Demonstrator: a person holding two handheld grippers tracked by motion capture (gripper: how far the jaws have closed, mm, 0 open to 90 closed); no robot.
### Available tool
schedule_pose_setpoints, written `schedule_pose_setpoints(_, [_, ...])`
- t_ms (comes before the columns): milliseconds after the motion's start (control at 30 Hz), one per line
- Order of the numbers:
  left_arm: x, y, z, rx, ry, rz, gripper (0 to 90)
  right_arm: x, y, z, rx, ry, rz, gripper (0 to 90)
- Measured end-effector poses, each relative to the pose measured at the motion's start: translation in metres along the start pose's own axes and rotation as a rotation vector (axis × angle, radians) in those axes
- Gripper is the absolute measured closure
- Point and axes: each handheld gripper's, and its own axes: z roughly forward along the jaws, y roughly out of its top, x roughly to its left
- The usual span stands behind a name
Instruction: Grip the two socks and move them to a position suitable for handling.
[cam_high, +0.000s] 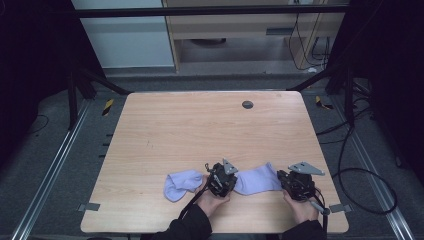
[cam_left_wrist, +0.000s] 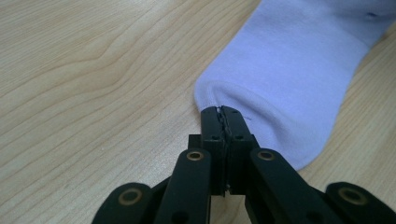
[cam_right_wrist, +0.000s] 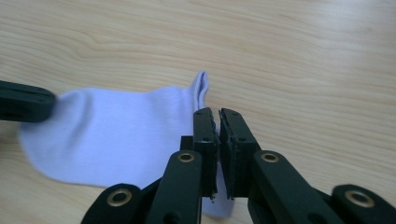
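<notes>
Two pale lilac socks lie on the tabletop (cam_high: 200, 130). Left gripper (cam_left_wrist: 223, 112), fingers clenched, pinches the right sock (cam_high: 257, 179) at its toe end; right gripper (cam_right_wrist: 218, 116) at three o'clock clamps its cuff, apparently stretching it flat. The other sock (cam_high: 181, 184) lies at nine o'clock.

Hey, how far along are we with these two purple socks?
Done: both socks lie apart on the table. In hand: the left gripper is shut on one end of the right sock; the right gripper, jaws almost closed, is at its other end. Left: probably laying it onto the left sock.
</notes>
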Motion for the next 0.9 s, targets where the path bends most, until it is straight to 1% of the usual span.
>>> schedule_pose_setpoints(33, [0.0, 0.001, 0.001, -0.005, 0.0, 0.002, 88.3, -0.006, -0.002, 0.002, 0.021, -0.021, 0.013, 84.4])
schedule_pose_setpoints(67, [0.0, 0.001, 0.001, -0.005, 0.0, 0.002, 87.8, -0.006, -0.002, 0.002, 0.021, -0.021, 0.013, 84.4])
schedule_pose_setpoints(100, [-0.001, 0.002, 0.002, -0.01, 0.006, 0.007, 86.7, -0.01, -0.004, 0.004, 0.041, -0.035, 0.025, 81.5])
schedule_pose_setpoints(133, [-0.001, 0.002, 0.002, -0.01, 0.006, 0.007, 84.2, -0.01, -0.004, 0.004, 0.041, -0.035, 0.025, 81.5])
schedule_pose_setpoints(167, [-0.001, 0.002, 0.002, -0.016, 0.012, 0.005, 79.7, -0.012, -0.005, 0.004, 0.046, -0.051, 0.018, 76.6])
schedule_pose_setpoints(200, [0.0, 0.003, 0.001, -0.02, 0.019, 0.004, 79.7, -0.012, -0.005, 0.004, 0.046, -0.051, 0.018, 76.6])
schedule_pose_setpoints(233, [0.0, 0.003, -0.001, -0.03, 0.021, -0.001, 74.7, -0.012, -0.005, 0.002, 0.025, -0.064, 0.015, 70.8])
schedule_pose_setpoints(267, [0.0, 0.003, -0.001, -0.03, 0.021, -0.001, 72.7, -0.012, -0.005, 0.002, 0.025, -0.064, 0.015, 70.8])
schedule_pose_setpoints(300, [0.002, 0.004, -0.003, -0.035, 0.023, 0.0, 72.7, -0.012, -0.004, 0.001, 0.018, -0.067, 0.013, 68.4])
schedule_pose_setpoints(333, [0.003, 0.004, -0.005, -0.041, 0.026, 0.002, 69.3, -0.013, -0.003, -0.001, 0.004, -0.053, 0.016, 65.8])
schedule_pose_setpoints(367, [0.005, 0.004, -0.008, -0.05, 0.026, 0.003, 63.9, -0.011, -0.002, -0.002, -0.022, -0.031, 0.009, 62.4])
schedule_pose_setpoints(433, [0.006, 0.005, -0.011, -0.058, 0.027, 0.002, 62.1, -0.011, -0.001, -0.003, -0.027, -0.026, 0.003, 61.4])
schedule_pose_setpoints(467, [0.01, 0.005, -0.016, -0.061, 0.012, 0.0, 57.2, -0.008, 0.0, -0.004, -0.045, -0.004, -0.01, 58.1])
schedule_pose_setpoints(533, [0.013, 0.005, -0.02, -0.062, 0.007, -0.003, 55.9, -0.007, 0.001, -0.004, -0.049, 0.003, -0.014, 56.6])
schedule_pose_setpoints(633, [0.023, 0.005, -0.033, -0.082, -0.003, -0.013, 51.9, -0.003, 0.004, -0.004, -0.049, 0.04, -0.012, 50.8])
schedule_pose_setpoints(667, [0.025, 0.006, -0.037, -0.087, -0.004, -0.014, 50.4, -0.002, 0.005, -0.003, -0.053, 0.048, -0.025, 49.3])
schedule_pose_setpoints(700, [0.028, 0.005, -0.041, -0.096, -0.003, -0.021, 47.8, 0.001, 0.007, -0.004, -0.057, 0.067, -0.02, 47.2])
schedule_pose_setpoints(733, [0.03, 0.005, -0.045, -0.099, -0.001, -0.021, 47.8, 0.001, 0.007, -0.004, -0.057, 0.067, -0.02, 47.2])
schedule_pose_setpoints(833, [0.041, 0.004, -0.061, -0.102, -0.001, -0.015, 43.6, 0.004, 0.012, -0.005, -0.07, 0.093, -0.027, 44.4])
schedule_pose_setpoints(900, [0.047, 0.002, -0.072, -0.109, 0.009, -0.017, 40.9, 0.011, 0.017, -0.004, -0.078, 0.115, -0.034, 42.6])
